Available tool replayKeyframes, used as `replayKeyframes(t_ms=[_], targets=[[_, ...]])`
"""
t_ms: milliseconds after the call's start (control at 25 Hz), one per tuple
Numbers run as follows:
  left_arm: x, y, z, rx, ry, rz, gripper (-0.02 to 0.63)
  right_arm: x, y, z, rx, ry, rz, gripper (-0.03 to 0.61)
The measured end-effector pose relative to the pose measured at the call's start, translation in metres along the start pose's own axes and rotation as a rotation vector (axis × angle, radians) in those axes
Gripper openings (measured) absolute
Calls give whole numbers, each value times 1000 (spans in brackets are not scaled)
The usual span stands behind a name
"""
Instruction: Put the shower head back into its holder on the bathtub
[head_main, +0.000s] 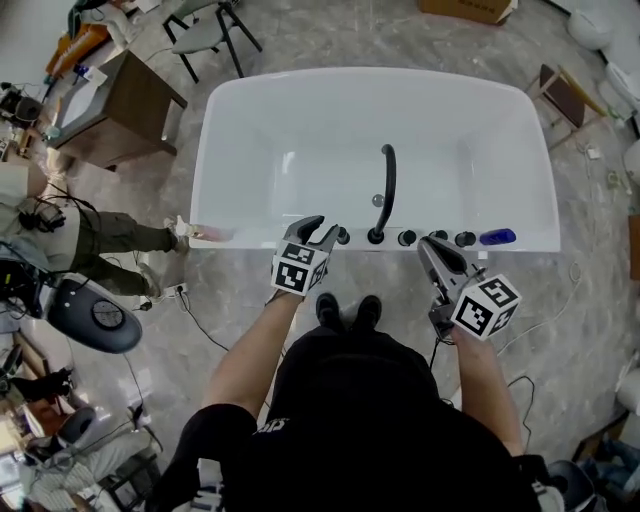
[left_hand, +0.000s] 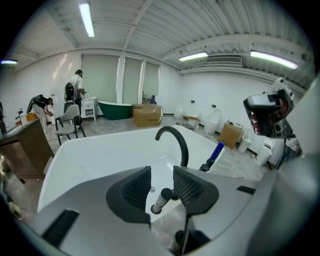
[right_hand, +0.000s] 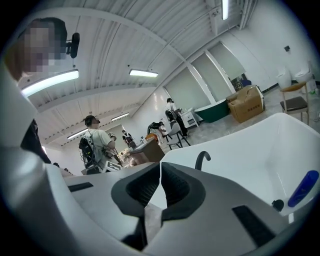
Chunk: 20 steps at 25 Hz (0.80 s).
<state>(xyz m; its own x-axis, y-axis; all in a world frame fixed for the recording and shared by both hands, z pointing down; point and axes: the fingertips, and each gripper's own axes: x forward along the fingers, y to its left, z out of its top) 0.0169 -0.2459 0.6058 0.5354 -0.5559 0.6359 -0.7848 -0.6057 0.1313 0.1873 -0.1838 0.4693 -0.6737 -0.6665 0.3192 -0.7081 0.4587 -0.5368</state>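
Shower head of slim grey metal with a black tip (left_hand: 161, 200) appears seated in the rim of the white bathtub (head_main: 240, 244), its long axis tilting up toward the left tongs (left_hand: 161, 172), which are spread and empty directly above. The right tongs (right_hand: 160, 167), pressed together, hang farther off beyond the black arched faucet (left_hand: 175, 142).

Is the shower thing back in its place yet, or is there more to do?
Nearly finished, it seems. Done: the grey shower head appears to stand in its holder on the bathtub rim. In hand: nothing; the left gripper is open around it without pressing, the right gripper is shut, empty. Left: draw the left gripper clear.
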Motion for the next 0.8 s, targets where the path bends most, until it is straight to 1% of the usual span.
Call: replayKeyframes(t_ms=[120,240,520,640,800], targets=[[-36,4,22,-19,-64,44,133,3,7,7,-64,-1,19,26],[-65,11,38,-35,-123,76,109,10,14,16,-104,-23,38,28],[-110,17,73,-14,-232,56,86,12,42,44,-165,-95,26,28],[-132,33,93,-13,-280,53,74,17,57,57,-202,-125,3,26],[-164,63,116,9,-318,63,58,31,83,81,-233,-187,-23,15]])
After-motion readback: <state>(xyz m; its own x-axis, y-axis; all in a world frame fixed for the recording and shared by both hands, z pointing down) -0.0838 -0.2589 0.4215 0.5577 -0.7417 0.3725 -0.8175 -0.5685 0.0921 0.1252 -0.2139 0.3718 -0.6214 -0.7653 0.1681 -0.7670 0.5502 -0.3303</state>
